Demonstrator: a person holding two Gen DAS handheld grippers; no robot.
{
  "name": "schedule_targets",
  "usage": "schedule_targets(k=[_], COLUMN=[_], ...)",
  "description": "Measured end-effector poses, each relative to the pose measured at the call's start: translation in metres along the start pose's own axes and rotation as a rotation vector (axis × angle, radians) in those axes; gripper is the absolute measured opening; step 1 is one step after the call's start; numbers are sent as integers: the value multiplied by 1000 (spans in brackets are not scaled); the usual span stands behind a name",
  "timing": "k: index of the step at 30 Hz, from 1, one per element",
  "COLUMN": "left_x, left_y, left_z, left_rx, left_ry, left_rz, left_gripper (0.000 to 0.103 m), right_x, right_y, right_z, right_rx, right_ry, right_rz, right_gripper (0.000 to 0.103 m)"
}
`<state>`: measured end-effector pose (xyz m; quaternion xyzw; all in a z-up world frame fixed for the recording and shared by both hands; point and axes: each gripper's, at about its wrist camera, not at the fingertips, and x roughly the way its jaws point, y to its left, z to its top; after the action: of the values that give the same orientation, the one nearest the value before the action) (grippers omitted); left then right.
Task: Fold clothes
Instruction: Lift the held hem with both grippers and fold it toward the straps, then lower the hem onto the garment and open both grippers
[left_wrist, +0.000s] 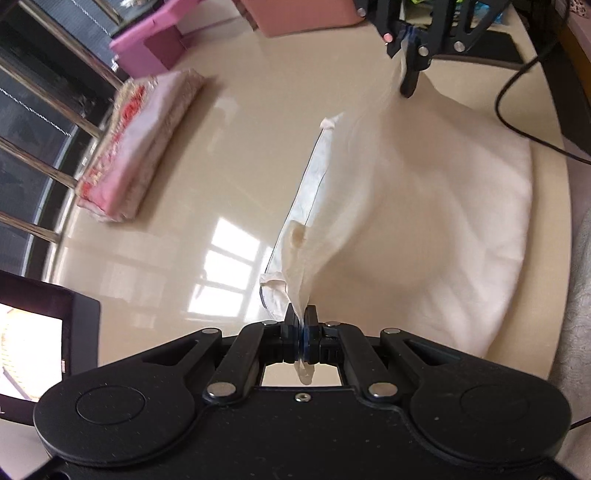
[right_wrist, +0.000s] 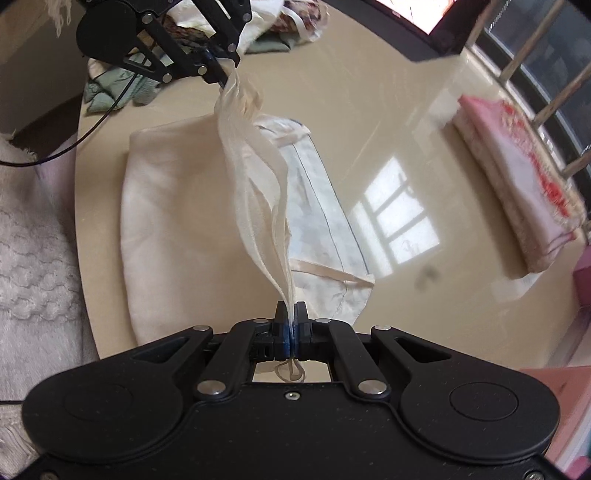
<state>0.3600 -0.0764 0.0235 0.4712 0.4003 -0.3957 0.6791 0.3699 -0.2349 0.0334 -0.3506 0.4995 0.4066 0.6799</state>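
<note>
Sagging between both grippers — cream garment (right_wrist: 192, 221), thin, creased, partly lifted.

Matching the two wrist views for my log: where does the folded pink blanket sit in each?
Left wrist: folded pink blanket lies upper left on the table.
Right wrist: it lies at the right edge.
Shared landmark: the bright window reflection on the tabletop.

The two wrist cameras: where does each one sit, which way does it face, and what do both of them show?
Left wrist: sits on the left gripper, looks along the lifted cream garment toward the right gripper.
Right wrist: sits on the right gripper, looks back along the cloth toward the left gripper.
Shared: the garment, the beige table, the folded pink cloth and both grippers.
</note>
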Motion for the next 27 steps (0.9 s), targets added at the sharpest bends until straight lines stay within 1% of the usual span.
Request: schedule_targets(k=[10,17,18,20,22,23,24,25,26,27], left_x=[38,52,53,56,54,55,55,55,56,55], left_y=[18,25,26,28,28,29,29,31,32,33], left_z=[-1,1,1,1,0,-1,-1,-2,-2,-3], left_rx=[-48,-57,-65,-82,-103,-113,-123,-136,-150,-161], left_ry=[47,55,56,59,58,57,57,57,58,54], left_rz=[-90,-93,-92,-91,-87,-81,-75,-66,-56,-38], left_gripper=[3,4,4,4,7,13,22,29,44,53], right_x=[31,44,45,45,45,44,43,42,40,39], right_y=[-28,-39,-41,-46,-52,-55,-58,-61,-63,-66], right_z=[-5,-8,-9,-11,-14,-17,-19,-21,-24,-27], right_rx=[83,118,130,167,213,239,263,287,310,334], right_ry=[0,-17,-24,-41,-60,-71,-81,-93,-105,-116], right_rz=[83,107,111,117,124,124,122,120,113,104], right_gripper=[2,3,6,6,9,17,25,29,38,47])
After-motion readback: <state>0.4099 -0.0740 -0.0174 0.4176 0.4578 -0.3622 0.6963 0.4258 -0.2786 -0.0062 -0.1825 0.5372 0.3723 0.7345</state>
